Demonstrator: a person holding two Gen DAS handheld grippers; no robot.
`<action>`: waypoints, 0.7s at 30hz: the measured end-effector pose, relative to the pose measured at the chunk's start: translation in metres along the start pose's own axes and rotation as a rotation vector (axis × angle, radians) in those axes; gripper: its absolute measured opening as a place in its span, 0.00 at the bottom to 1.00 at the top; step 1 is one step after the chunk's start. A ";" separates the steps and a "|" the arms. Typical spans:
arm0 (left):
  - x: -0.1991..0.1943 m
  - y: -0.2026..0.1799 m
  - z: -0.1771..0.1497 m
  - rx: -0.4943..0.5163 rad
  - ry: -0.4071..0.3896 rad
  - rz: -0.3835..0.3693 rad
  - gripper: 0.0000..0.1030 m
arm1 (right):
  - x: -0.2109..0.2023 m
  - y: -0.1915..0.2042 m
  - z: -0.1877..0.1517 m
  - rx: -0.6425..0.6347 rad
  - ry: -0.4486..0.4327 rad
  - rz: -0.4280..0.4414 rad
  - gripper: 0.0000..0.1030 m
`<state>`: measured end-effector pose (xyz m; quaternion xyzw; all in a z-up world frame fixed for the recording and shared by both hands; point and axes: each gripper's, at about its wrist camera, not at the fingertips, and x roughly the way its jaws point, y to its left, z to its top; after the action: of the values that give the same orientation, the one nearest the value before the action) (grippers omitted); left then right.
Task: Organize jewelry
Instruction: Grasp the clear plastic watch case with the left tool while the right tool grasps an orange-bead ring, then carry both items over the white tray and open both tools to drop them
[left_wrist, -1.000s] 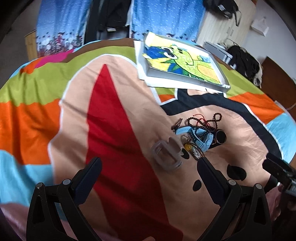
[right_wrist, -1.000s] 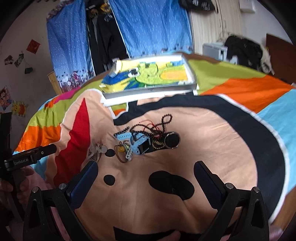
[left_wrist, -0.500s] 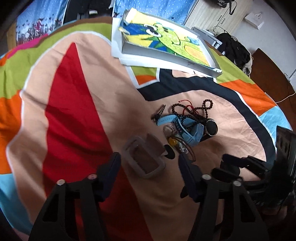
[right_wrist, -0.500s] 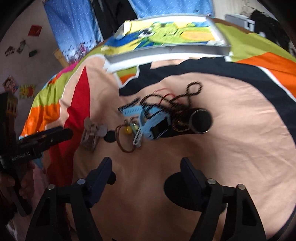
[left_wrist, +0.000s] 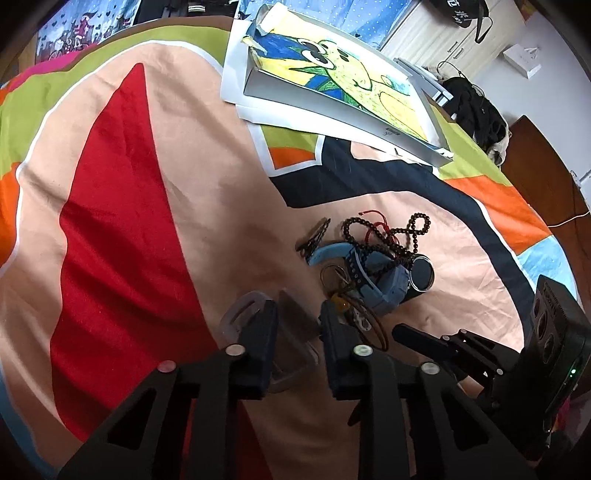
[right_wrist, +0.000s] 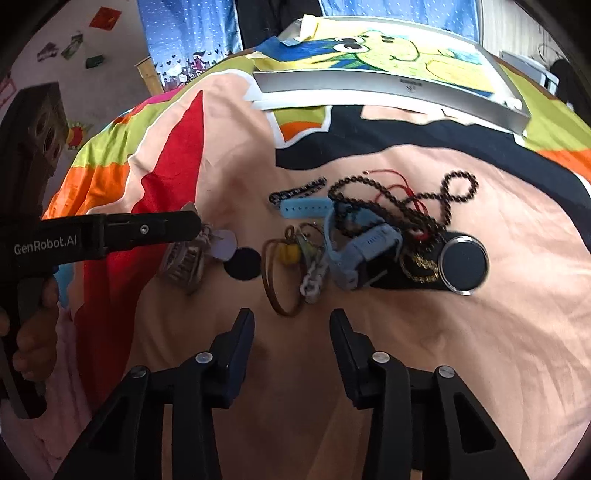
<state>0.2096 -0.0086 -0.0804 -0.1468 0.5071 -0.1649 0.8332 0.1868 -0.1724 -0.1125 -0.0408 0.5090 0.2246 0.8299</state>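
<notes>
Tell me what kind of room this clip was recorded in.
Most likely a bedroom: jewelry lies on a colourful cartoon-print bedspread, blue starry curtains hang behind, and a white wardrobe stands by the wall.

The bedspread is soft matt cloth, lightly creased. On it the clear box looks like translucent smooth plastic. The blue watch strap is matt rubbery plastic; at three o'clock from it, the round watch face is glossy glass in a shiny metal rim. The dark beads are polished. The right gripper is matt black plastic.
</notes>
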 end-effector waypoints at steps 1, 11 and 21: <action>-0.001 0.000 0.000 0.008 -0.004 0.003 0.14 | 0.002 0.001 0.002 -0.003 -0.008 -0.002 0.37; -0.014 0.002 -0.006 -0.008 -0.074 0.035 0.01 | 0.002 0.000 0.010 0.005 -0.065 -0.018 0.05; -0.053 -0.014 -0.002 0.021 -0.220 0.026 0.01 | -0.037 0.021 0.022 -0.056 -0.214 0.007 0.03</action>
<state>0.1830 0.0005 -0.0334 -0.1488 0.4126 -0.1424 0.8873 0.1828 -0.1596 -0.0667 -0.0380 0.4111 0.2444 0.8774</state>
